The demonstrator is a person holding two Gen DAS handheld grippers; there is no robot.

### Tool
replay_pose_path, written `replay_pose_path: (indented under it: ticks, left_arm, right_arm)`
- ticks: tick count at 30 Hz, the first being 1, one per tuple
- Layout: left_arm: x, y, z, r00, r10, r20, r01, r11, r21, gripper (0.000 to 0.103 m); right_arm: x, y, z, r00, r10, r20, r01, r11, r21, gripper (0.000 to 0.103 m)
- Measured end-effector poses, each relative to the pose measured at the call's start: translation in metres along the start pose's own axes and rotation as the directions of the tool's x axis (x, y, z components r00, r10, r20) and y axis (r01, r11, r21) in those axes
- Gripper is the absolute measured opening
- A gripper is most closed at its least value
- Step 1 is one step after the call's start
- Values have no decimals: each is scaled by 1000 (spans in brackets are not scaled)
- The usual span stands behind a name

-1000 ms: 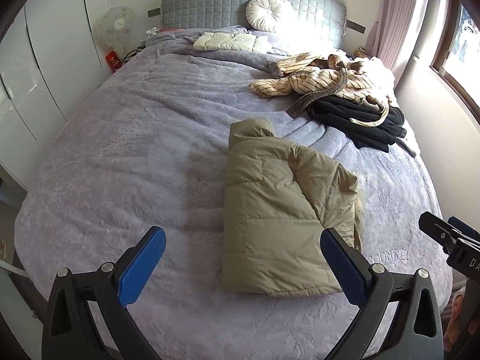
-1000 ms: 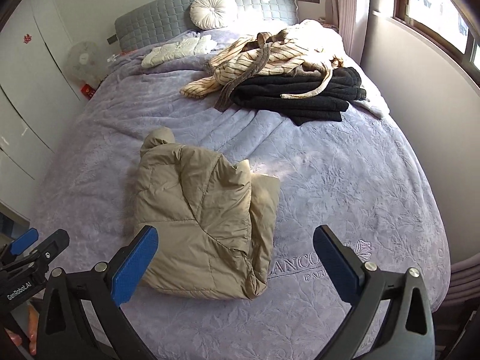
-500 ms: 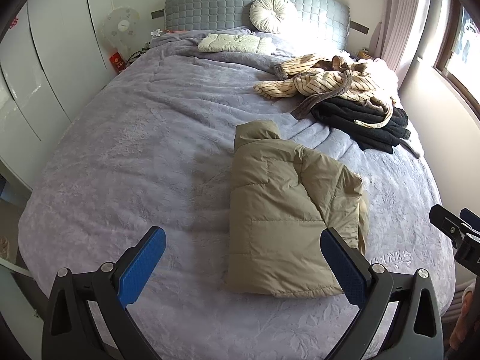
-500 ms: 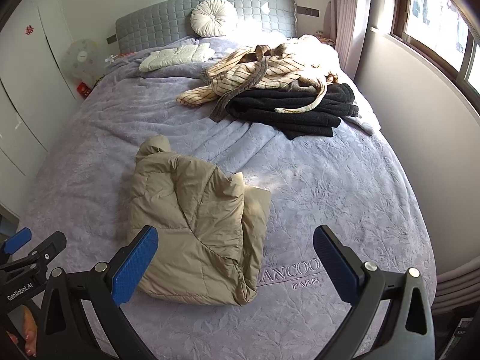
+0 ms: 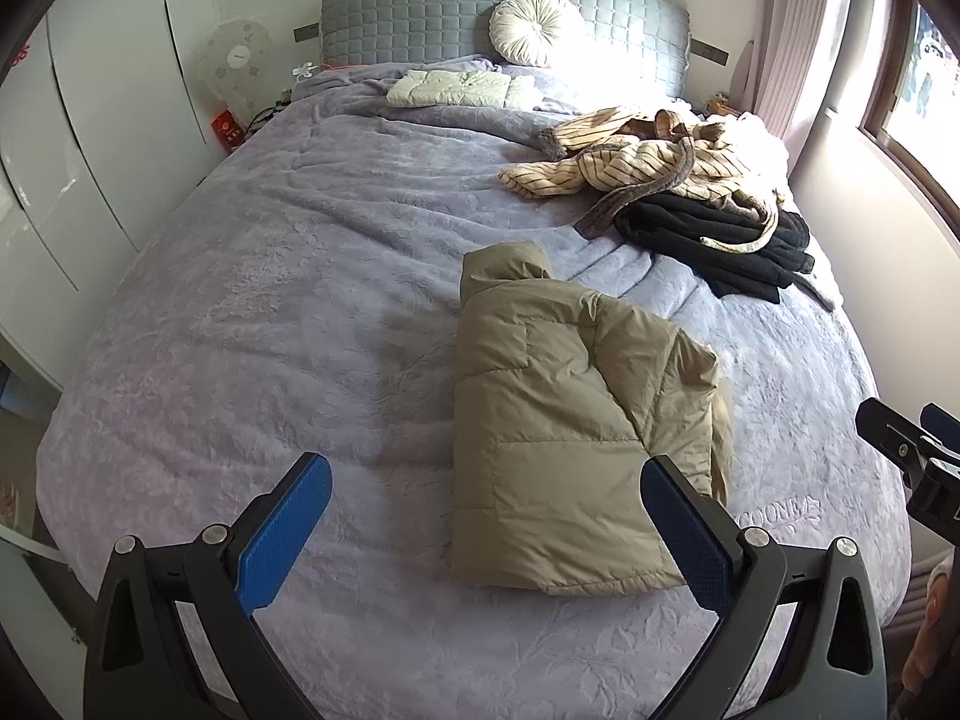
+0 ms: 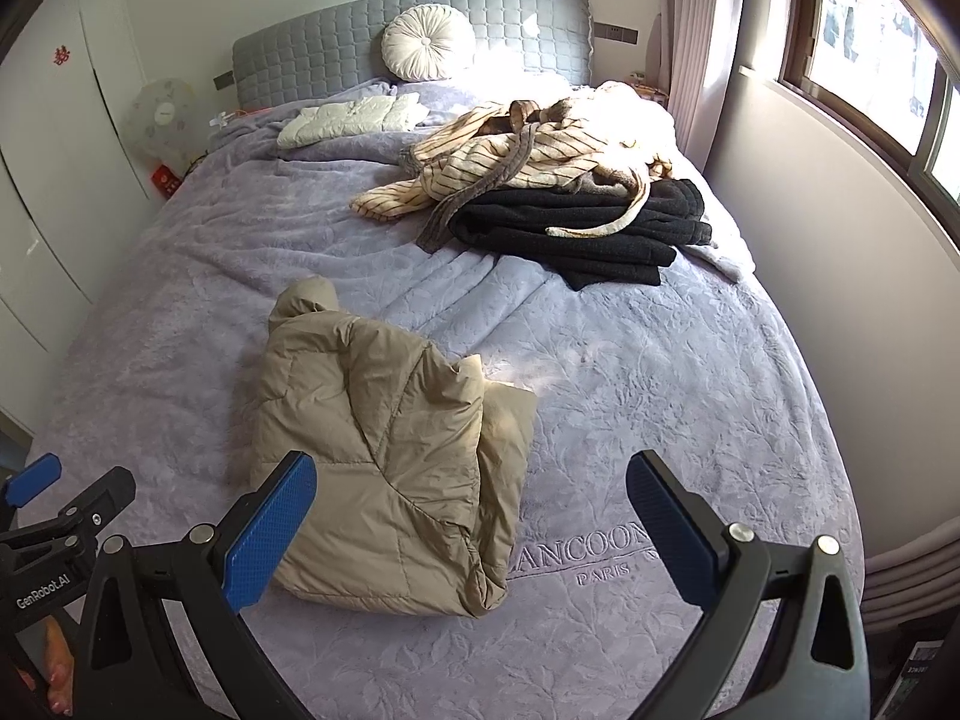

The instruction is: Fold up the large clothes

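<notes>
A tan puffer jacket (image 5: 558,420) (image 6: 390,438) lies folded into a thick rectangle on the lavender bed cover, hood end toward the headboard. My left gripper (image 5: 486,516) hovers open above the bed's foot, its right finger over the jacket's near right corner. My right gripper (image 6: 468,516) is open too, held over the jacket's near edge with nothing between its blue pads. Each gripper shows at the edge of the other's view. Further up the bed a striped cream robe (image 5: 636,159) (image 6: 510,156) sprawls over a folded black garment (image 5: 720,237) (image 6: 576,228).
A folded cream item (image 5: 459,87) and a round white cushion (image 5: 534,30) sit by the grey headboard (image 6: 336,42). White wardrobe doors (image 5: 72,138) and a fan (image 5: 234,60) stand on the left; a wall and window (image 6: 870,60) run along the right. Bare bed cover (image 5: 270,312) spreads left of the jacket.
Both grippers have drawn back and risen slightly from the bed, so more of the room shows. The jacket has stayed put and both grippers remain open.
</notes>
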State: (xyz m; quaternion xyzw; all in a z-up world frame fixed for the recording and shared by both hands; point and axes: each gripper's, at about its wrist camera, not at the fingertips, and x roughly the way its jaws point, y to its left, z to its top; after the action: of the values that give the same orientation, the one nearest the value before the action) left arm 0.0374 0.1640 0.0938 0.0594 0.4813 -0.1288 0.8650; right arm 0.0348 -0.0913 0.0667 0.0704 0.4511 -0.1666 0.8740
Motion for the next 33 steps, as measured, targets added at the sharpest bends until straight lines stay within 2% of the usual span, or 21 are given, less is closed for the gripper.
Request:
replay_pose_path:
  ticks: [33]
  left_arm:
    - [-1, -2, -2, 1000, 3, -1, -3, 1000, -5, 103]
  right_arm:
    - [0, 0, 0, 1000, 2, -2, -2, 1000, 1, 103]
